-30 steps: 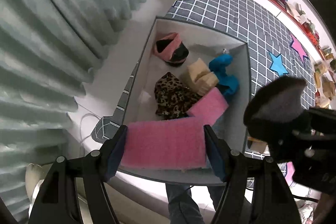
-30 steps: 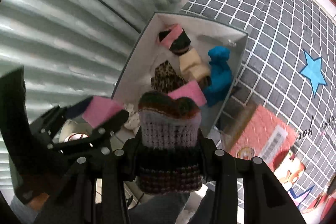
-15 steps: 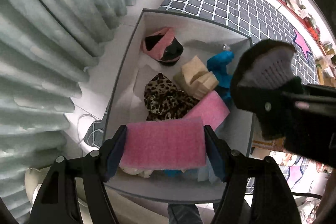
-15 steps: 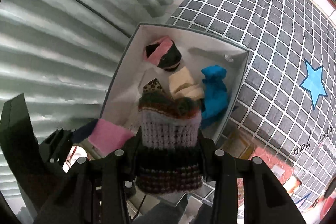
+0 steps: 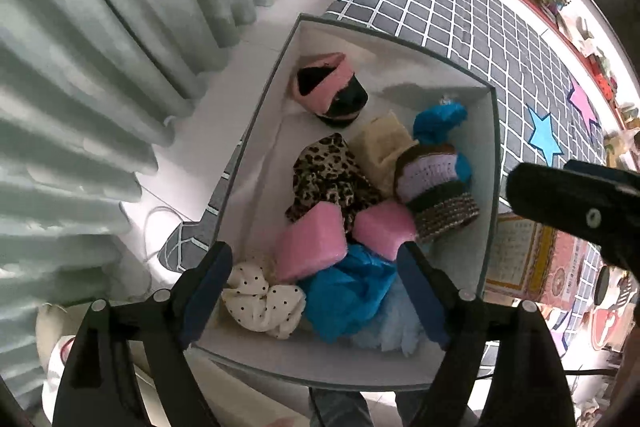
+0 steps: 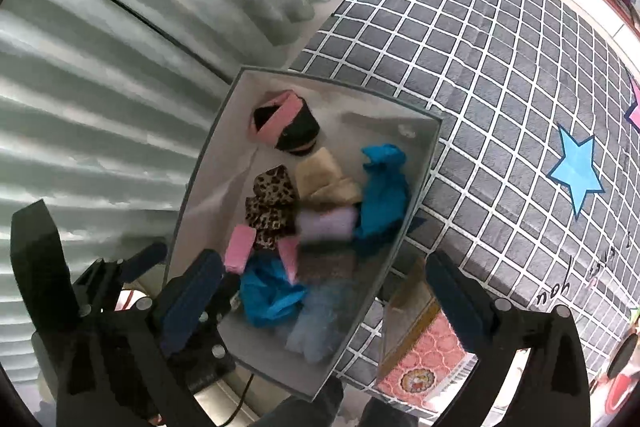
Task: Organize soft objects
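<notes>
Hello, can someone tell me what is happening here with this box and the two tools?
A person is sorting soft items into a white box that sits by a grid-patterned mat. Both hand-held grippers hover over it with their jaws open and empty: the left hand-held gripper and the right hand-held gripper. A pink sponge and a knitted striped piece lie inside among other cloths.

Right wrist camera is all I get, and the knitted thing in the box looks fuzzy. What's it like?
Observer: Left wrist view shows it sharp: the knitted piece has a lilac band and striped base, leaning on the blue plush.
Operator: Anything hiding in the near corner?
Observer: A cream polka-dot scrunchie, beside a pink sponge.
Operator: Is the left gripper holding something?
Observer: No, open, nothing between its fingers.
</notes>
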Tool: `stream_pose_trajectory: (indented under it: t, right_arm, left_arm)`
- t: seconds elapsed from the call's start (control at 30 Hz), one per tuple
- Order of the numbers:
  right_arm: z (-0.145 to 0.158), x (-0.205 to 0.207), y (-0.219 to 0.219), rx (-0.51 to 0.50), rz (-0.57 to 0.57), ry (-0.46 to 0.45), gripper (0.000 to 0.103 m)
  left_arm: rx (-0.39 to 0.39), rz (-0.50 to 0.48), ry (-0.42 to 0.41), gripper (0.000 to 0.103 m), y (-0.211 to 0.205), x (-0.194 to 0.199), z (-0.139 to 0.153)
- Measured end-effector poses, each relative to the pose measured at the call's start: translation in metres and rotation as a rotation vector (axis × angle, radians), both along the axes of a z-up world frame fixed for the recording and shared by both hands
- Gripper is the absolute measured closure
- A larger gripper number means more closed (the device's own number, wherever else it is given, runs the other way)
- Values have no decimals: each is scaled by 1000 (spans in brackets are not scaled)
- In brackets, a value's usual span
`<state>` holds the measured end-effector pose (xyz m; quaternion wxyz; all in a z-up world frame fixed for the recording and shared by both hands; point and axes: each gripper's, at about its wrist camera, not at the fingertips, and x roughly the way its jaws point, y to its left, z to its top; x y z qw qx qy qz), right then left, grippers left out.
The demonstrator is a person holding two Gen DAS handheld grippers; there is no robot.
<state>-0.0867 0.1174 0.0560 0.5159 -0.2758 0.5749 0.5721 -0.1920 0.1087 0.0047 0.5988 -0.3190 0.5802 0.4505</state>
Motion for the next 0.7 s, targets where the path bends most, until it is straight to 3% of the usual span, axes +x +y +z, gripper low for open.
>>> stream_pose_trajectory:
  t: [0.7]
  right_arm:
    - [8,-16,-14,3,23,-43,0]
  left_arm:
    - [1,-14,-11,16,-10,-14,22]
